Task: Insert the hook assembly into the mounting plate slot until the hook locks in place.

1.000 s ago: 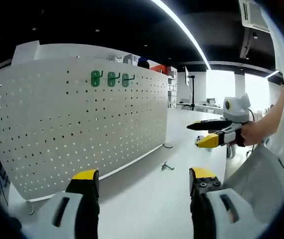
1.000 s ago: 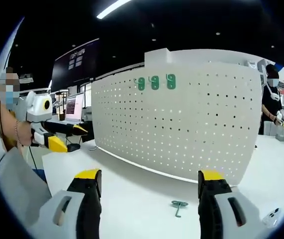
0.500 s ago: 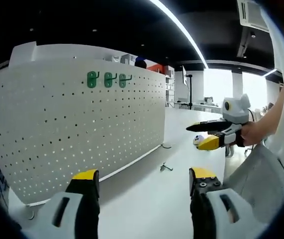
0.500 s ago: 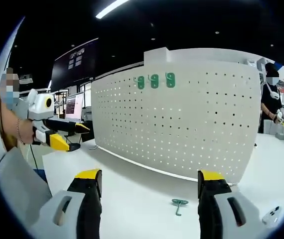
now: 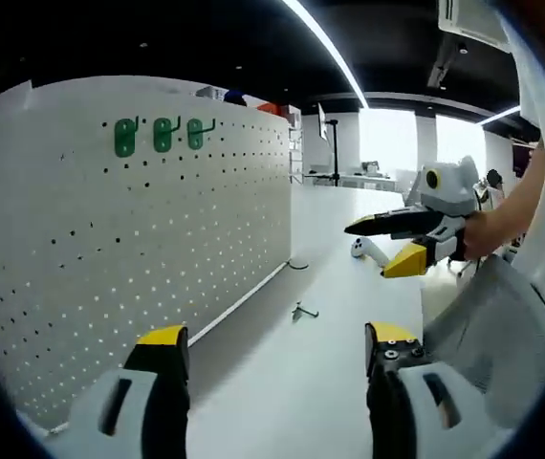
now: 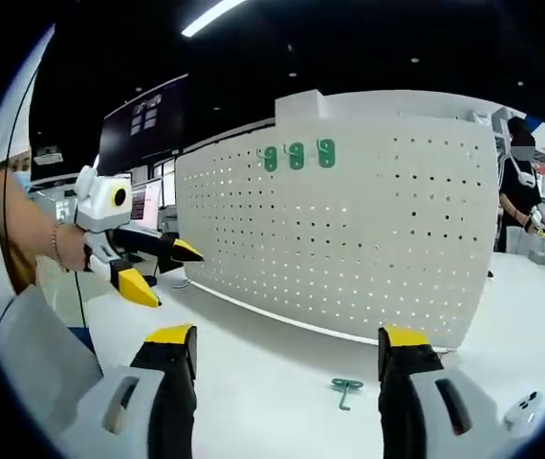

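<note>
A white pegboard (image 5: 139,229) (image 6: 368,229) stands upright on the white table, with three green hooks (image 5: 158,136) (image 6: 296,155) hung in a row near its top. A loose green hook (image 5: 301,311) (image 6: 345,388) lies flat on the table in front of the board. My left gripper (image 5: 271,346) is open above the table, short of the loose hook; it also appears at the left of the right gripper view (image 6: 167,268). My right gripper (image 6: 286,346) is open with the loose hook lying ahead between its jaws; in the left gripper view it (image 5: 387,244) hangs at the right, held by a hand.
The white table (image 5: 292,382) stretches along the pegboard's foot. A small white object (image 6: 521,413) lies at the right of the table. People stand at the far right (image 6: 521,191). Monitors (image 6: 143,206) sit behind the left side.
My left gripper has swung closer to the pegboard and forward, so the board and its hooks slid left in its view. The right gripper has barely moved. The loose hook lies where it was.
</note>
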A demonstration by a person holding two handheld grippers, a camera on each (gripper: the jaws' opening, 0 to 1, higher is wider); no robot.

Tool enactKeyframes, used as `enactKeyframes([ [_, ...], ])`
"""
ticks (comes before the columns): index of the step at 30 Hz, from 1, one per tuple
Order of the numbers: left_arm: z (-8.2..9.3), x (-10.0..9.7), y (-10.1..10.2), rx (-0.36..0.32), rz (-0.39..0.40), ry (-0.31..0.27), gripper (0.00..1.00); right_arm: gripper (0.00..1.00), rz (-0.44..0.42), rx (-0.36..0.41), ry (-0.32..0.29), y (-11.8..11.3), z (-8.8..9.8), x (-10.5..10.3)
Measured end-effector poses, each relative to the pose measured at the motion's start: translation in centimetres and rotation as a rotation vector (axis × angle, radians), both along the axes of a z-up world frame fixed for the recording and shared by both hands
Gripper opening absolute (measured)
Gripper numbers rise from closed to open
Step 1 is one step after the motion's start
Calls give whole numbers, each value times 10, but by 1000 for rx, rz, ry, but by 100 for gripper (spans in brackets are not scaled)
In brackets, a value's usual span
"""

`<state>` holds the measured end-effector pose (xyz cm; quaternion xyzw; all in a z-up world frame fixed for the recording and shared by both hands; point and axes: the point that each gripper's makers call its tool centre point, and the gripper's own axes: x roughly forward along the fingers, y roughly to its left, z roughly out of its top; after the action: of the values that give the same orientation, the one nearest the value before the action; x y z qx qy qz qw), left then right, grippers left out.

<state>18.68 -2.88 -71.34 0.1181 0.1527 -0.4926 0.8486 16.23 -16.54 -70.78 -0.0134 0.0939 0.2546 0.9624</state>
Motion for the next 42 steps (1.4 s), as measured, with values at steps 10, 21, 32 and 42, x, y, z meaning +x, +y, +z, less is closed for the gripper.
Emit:
enactKeyframes([
  [10, -18, 7, -23, 103, -117, 21, 75, 75, 5, -12, -1, 1, 0, 0],
  [21, -50, 13, -51, 247, -283, 27, 74, 74, 7, -7, 10, 3, -3, -2],
  [32, -64, 23, -74, 321, -376, 32, 75, 74, -5, -2, 13, 1, -4, -4],
  [42, -76, 30, -92, 394, -458, 30, 73, 73, -19, 2, 17, -7, -4, -6],
])
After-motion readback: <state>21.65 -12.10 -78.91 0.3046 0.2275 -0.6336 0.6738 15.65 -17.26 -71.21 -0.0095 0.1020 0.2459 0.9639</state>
